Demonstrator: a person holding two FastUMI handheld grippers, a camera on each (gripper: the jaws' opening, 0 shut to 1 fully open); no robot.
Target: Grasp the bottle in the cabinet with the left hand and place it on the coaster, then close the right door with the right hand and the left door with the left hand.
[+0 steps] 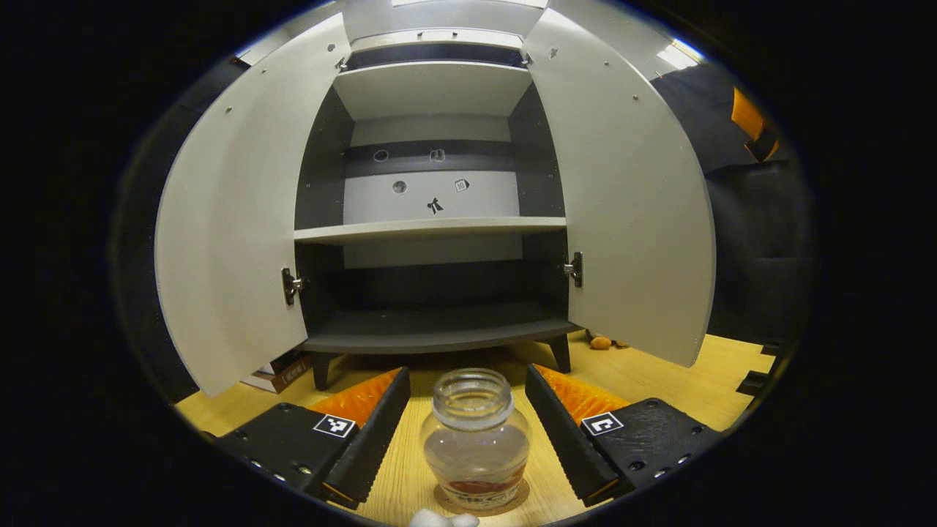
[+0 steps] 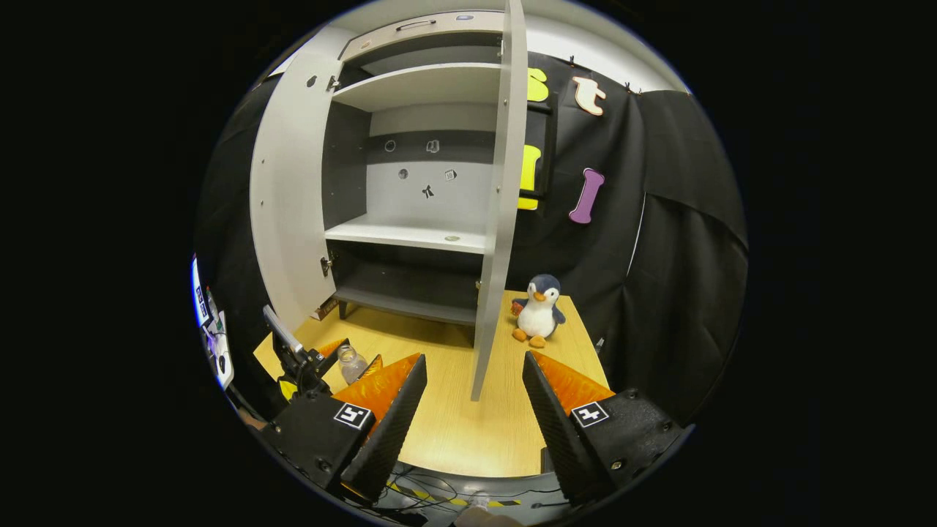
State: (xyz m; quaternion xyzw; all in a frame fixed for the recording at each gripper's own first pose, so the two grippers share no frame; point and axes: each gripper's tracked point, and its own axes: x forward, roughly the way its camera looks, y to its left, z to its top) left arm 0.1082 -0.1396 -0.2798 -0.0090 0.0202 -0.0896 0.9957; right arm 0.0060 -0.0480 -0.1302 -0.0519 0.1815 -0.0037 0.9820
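Note:
A clear glass bottle (image 1: 476, 439) without a lid stands upright on a round brown coaster (image 1: 442, 499) on the wooden table. My left gripper (image 1: 465, 369) is open, with a finger on each side of the bottle and a gap at both sides. The cabinet (image 1: 432, 228) stands ahead with empty shelves, its left door (image 1: 227, 219) and right door (image 1: 629, 205) swung wide open. In the right gripper view my right gripper (image 2: 473, 359) is open and holds nothing. It faces the right door (image 2: 499, 219), seen edge-on. The left gripper (image 2: 315, 362) and the bottle (image 2: 351, 362) sit at the far left.
A plush penguin (image 2: 539, 307) stands on the table right of the right door. Books (image 1: 282, 373) lie under the cabinet's left side. A small white object (image 1: 443, 520) sits at the table's near edge. Black cloth walls the booth on the right.

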